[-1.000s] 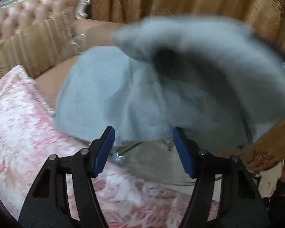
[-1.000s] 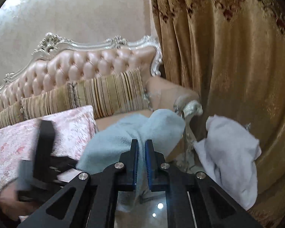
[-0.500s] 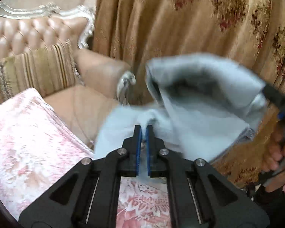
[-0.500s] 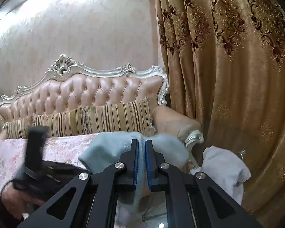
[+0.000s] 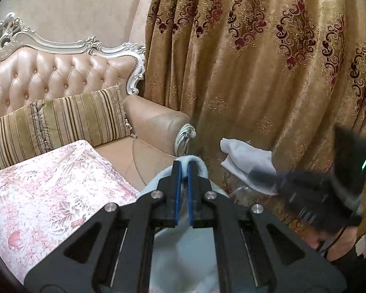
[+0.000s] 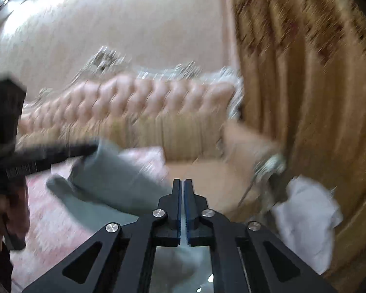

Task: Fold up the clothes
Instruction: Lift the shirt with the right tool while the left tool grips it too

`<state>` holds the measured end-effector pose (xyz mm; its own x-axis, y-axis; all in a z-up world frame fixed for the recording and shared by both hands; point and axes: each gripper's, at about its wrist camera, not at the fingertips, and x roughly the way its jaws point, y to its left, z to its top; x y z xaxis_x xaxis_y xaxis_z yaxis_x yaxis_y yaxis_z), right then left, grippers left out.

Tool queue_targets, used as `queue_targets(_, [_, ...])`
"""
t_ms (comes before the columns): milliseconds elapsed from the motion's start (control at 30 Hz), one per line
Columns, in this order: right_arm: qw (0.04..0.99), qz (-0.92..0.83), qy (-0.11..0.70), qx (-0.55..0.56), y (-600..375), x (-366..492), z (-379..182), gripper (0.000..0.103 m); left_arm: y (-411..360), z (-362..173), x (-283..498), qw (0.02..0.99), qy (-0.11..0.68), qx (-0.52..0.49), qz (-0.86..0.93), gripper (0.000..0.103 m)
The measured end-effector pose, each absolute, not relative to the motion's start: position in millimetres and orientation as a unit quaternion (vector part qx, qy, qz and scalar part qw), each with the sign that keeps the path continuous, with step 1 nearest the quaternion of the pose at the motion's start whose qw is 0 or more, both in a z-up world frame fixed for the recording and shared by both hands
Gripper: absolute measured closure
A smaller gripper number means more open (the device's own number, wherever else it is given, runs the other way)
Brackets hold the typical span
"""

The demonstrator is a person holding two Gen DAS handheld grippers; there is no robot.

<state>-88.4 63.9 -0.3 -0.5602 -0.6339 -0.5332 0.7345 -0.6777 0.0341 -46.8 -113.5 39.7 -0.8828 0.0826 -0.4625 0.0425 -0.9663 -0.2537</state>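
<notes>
A light blue garment (image 5: 183, 256) hangs from my left gripper (image 5: 184, 164), which is shut on a fold of it; a rim of the cloth shows just past the fingertips. In the right wrist view, which is motion-blurred, the garment (image 6: 109, 180) stretches from the left gripper (image 6: 92, 147) at the left down to my right gripper (image 6: 184, 185). The right gripper's jaws are pressed together with a thin pale strip of cloth between them. From the left wrist view the right gripper (image 5: 258, 178) is a dark blur at the right.
A pink tufted sofa (image 5: 61, 73) with a striped cushion (image 5: 61, 119) stands behind. A pink floral cloth (image 5: 48, 190) covers the surface at the left. A white cloth (image 5: 246, 161) lies by the gold curtain (image 5: 256, 73). A hand (image 6: 2, 207) holds the left gripper.
My left gripper was open a second ago and has shut on the garment. Both views have tilted upward. The right gripper now swings fast, and the garment hangs lower between the two.
</notes>
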Motion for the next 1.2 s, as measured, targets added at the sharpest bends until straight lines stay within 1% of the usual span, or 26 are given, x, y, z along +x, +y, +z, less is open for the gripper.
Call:
queue_targets(33, [0.394, -0.871, 0.103, 0.276, 60, -84, -14, 0.091, -114, 38, -45, 0.008, -0.128, -0.244, 0.961, 0.097])
queue_targets(67, [0.397, -0.864, 0.112, 0.29, 56, -79, -29, 0.068, -114, 37, -43, 0.007, -0.128, -0.245, 0.961, 0.097])
queue_targets(100, [0.4, -0.856, 0.12, 0.305, 53, -73, -43, 0.039, -114, 36, -41, 0.006, -0.128, -0.246, 0.961, 0.097])
queue_targets(133, [0.397, -0.855, 0.127, 0.308, 51, -70, -52, 0.03, -114, 34, -38, 0.007, -0.129, -0.247, 0.961, 0.097])
queue_targets(167, [0.392, -0.856, 0.134, 0.309, 50, -68, -59, 0.025, -114, 31, -36, 0.007, -0.131, -0.247, 0.96, 0.097])
queue_targets(267, [0.378, -0.858, 0.153, 0.311, 47, -61, -81, 0.022, -113, 27, -28, 0.008, -0.138, -0.245, 0.96, 0.097])
queue_targets(367, [0.363, -0.86, 0.171, 0.314, 44, -53, -103, 0.022, -114, 30, -17, 0.004, -0.138, -0.239, 0.961, 0.097])
queue_targets(400, [0.357, -0.863, 0.169, 0.315, 47, -54, -107, 0.022, -115, 32, -13, 0.004, -0.138, -0.236, 0.962, 0.097])
queue_targets(533, [0.342, -0.871, 0.111, 0.336, 70, -73, -110, 0.022, -117, 40, 6, 0.004, -0.14, -0.222, 0.965, 0.097])
queue_targets(567, [0.343, -0.871, 0.095, 0.339, 74, -79, -110, 0.02, -117, 42, 13, 0.006, -0.142, -0.216, 0.966, 0.097])
queue_targets(667, [0.361, -0.86, 0.075, 0.353, 69, -96, -119, 0.009, -116, 48, 33, 0.005, -0.145, -0.202, 0.969, 0.097])
queue_targets(700, [0.368, -0.856, 0.071, 0.356, 65, -98, -120, 0.009, -116, 50, 40, 0.002, -0.143, -0.199, 0.97, 0.097])
queue_targets(733, [0.381, -0.852, 0.064, 0.352, 63, -97, -121, 0.011, -117, 51, 46, -0.004, -0.142, -0.196, 0.97, 0.097])
queue_targets(767, [0.4, -0.845, 0.058, 0.35, 60, -94, -119, 0.04, -118, 51, 52, -0.01, -0.142, -0.195, 0.971, 0.097])
queue_targets(800, [0.42, -0.836, 0.052, 0.348, 57, -92, -116, 0.077, -121, 51, 59, -0.018, -0.143, -0.192, 0.971, 0.097])
queue_targets(867, [0.447, -0.825, 0.046, 0.343, 52, -83, -110, 0.083, -131, 50, 73, -0.039, -0.15, -0.185, 0.97, 0.097])
queue_targets(900, [0.45, -0.827, 0.061, 0.33, 47, -75, -104, 0.085, -137, 50, 82, -0.05, -0.155, -0.18, 0.97, 0.097])
queue_targets(1000, [0.462, -0.831, 0.086, 0.298, 35, -53, -85, 0.086, -152, 50, 107, -0.083, -0.163, -0.168, 0.969, 0.097])
queue_targets(1200, [0.523, -0.816, 0.079, 0.234, 13, -14, -28, 0.086, -179, 60, 181, -0.16, -0.183, -0.123, 0.962, 0.097])
